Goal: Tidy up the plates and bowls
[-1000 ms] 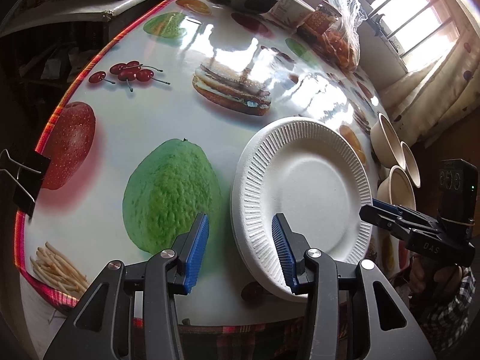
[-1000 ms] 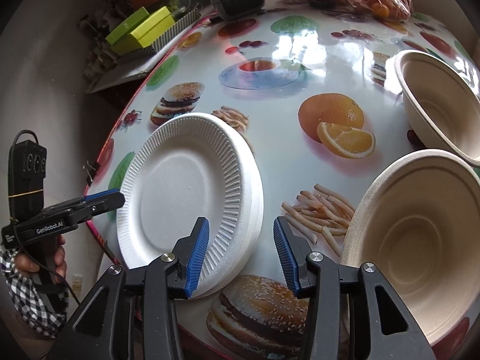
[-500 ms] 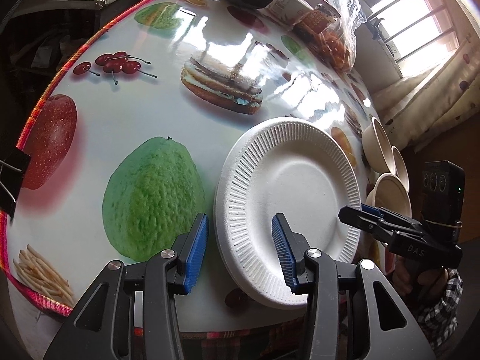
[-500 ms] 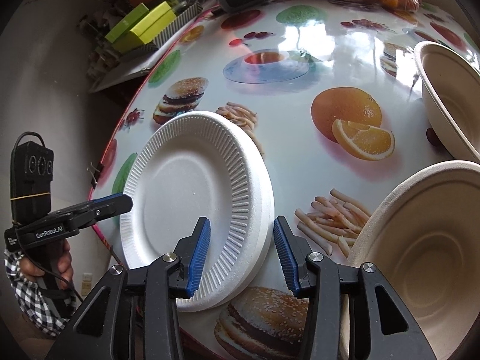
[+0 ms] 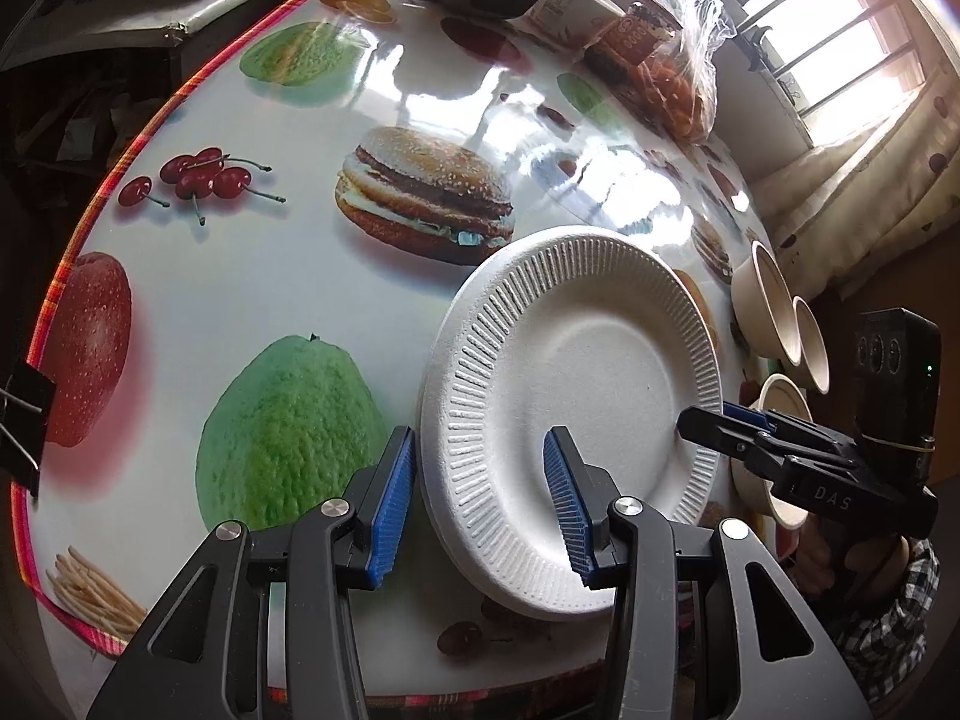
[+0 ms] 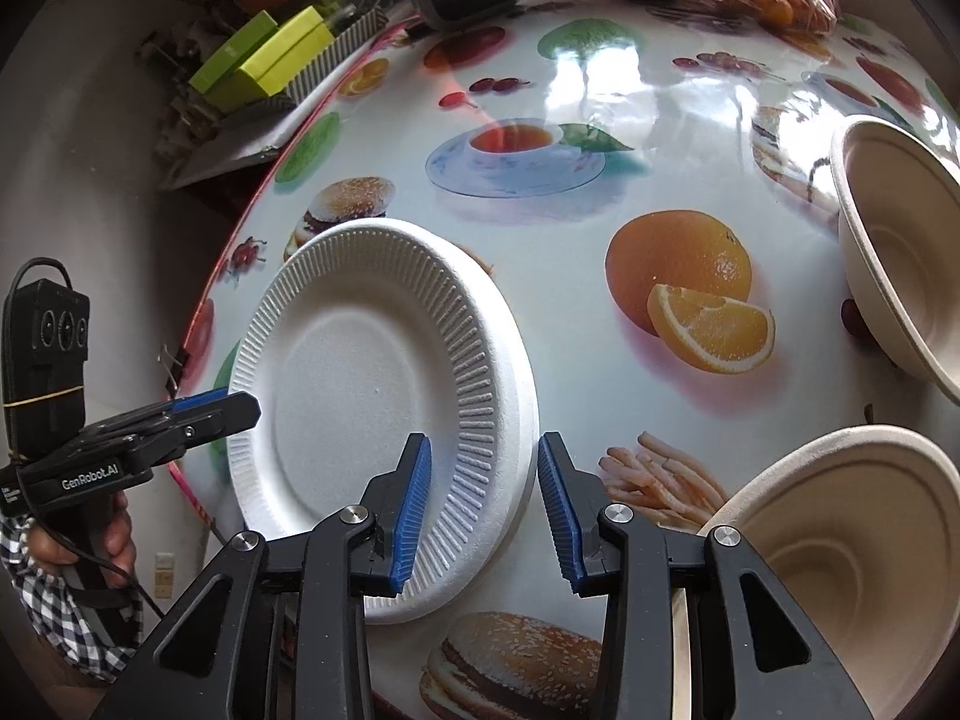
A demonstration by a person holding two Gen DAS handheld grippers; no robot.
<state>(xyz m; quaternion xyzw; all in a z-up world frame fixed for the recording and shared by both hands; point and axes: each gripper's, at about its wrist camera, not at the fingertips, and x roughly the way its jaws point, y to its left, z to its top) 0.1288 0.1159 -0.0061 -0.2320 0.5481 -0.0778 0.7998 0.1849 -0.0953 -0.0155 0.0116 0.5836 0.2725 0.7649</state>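
Two views split the scene for you: your left one alone catches the barred window [image 5: 840, 48] and three bowls edge-on past the plate [image 5: 576, 396], while your right one shows two bowls, the near bowl [image 6: 840, 546] and the far bowl [image 6: 900, 240], open-faced. Your bench [image 6: 600, 90] wears a glossy cloth printed with food pictures. Both grippers stand wide open, holding nothing. Your left gripper [image 5: 480, 498] straddles the plate's near-left rim; your right gripper [image 6: 483, 507] straddles its opposite rim, with the near bowl just to its right.
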